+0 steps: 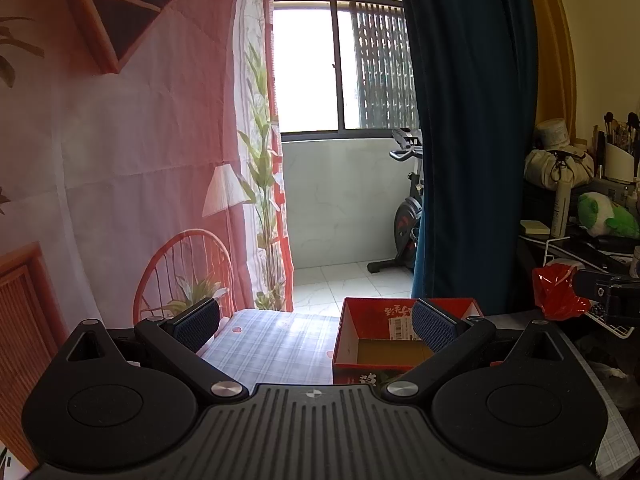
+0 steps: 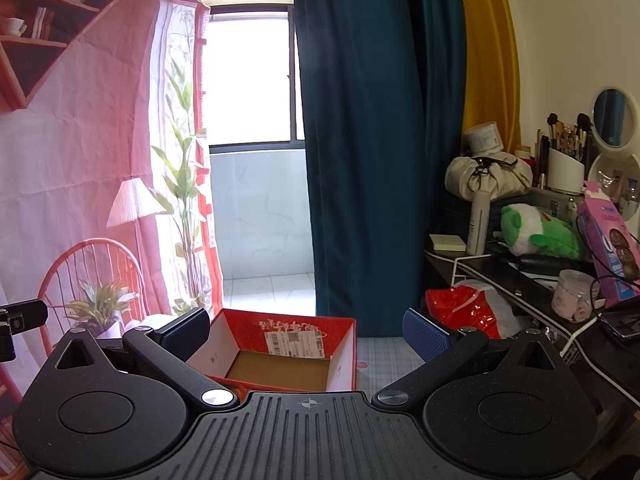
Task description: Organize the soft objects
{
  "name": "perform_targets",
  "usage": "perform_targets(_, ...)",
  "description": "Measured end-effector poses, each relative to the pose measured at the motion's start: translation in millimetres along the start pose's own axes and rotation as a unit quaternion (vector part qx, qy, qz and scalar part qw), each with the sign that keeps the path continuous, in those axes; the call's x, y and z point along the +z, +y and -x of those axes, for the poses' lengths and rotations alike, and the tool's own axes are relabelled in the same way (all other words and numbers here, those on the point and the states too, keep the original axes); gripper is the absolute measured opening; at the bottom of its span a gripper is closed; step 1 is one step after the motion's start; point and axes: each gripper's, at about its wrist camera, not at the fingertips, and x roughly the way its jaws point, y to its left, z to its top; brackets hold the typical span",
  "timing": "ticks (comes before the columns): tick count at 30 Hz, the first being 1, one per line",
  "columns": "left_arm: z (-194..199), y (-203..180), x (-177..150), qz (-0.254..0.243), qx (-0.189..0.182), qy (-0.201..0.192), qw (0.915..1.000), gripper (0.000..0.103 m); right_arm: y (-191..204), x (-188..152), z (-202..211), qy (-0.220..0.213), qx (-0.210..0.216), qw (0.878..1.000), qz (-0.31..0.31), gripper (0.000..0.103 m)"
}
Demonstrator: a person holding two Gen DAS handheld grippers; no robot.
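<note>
A red cardboard box (image 1: 404,312) with a bare brown bottom stands open on the checked tablecloth (image 1: 276,344); it also shows in the right wrist view (image 2: 280,330). A green and white plush toy (image 2: 536,230) lies on the dark side desk at the right, also in the left wrist view (image 1: 604,216). My left gripper (image 1: 316,326) is open and empty, held above the table just left of the box. My right gripper (image 2: 306,330) is open and empty, held over the box's near side. The right gripper's tip shows at the left wrist view's right edge (image 1: 608,290).
A red plastic bag (image 2: 464,310) hangs by the desk's white wire rack (image 2: 516,292). The desk holds a beige drawstring bag (image 2: 484,176), a white bottle (image 2: 478,222), a pink carton (image 2: 612,240) and brushes. A blue curtain (image 2: 360,140) hangs behind the box.
</note>
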Motion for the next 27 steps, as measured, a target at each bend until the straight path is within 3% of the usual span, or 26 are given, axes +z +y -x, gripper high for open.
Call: perform_targets(27, -0.9, 0.7, 0.4, -0.003, -0.004, -0.002, 1.0000, 0.103, 1.8, -4.2, 0.3, -0.001, 0.003, 1.000, -0.003, 0.103)
